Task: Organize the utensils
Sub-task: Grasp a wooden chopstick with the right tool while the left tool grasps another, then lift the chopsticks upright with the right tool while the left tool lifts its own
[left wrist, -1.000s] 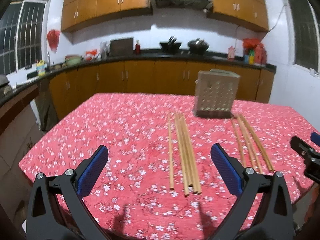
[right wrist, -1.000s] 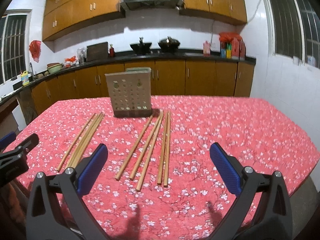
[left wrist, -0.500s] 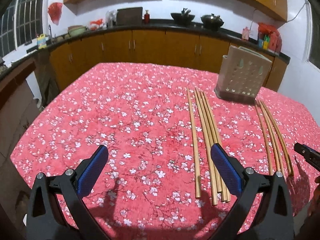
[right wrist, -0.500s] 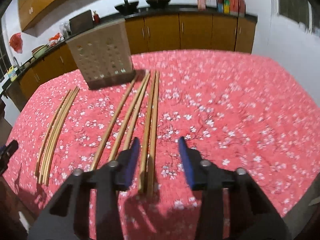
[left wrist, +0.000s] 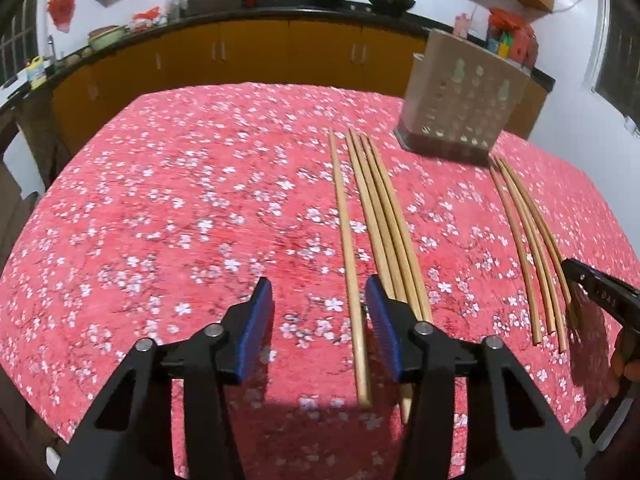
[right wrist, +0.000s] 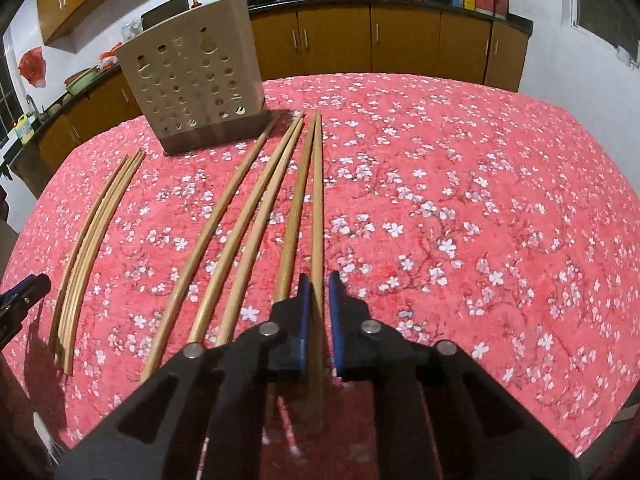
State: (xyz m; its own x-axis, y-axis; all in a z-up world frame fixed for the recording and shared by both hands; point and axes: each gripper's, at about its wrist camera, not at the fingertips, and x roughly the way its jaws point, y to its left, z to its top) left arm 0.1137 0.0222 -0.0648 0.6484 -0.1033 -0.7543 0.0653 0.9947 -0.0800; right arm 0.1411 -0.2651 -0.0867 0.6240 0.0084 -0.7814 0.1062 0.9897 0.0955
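Red flowered counter (right wrist: 480, 200) with one holed box (right wrist: 192, 92). Nine chopsticks: four in left bunch (right wrist: 88, 248), five in right bunch (right wrist: 248, 216). Right tool (right wrist: 319, 312) shut on outermost stick (right wrist: 317, 220). Left tool (left wrist: 316, 320) half open, closing around one stick (left wrist: 348, 256), not pinching.
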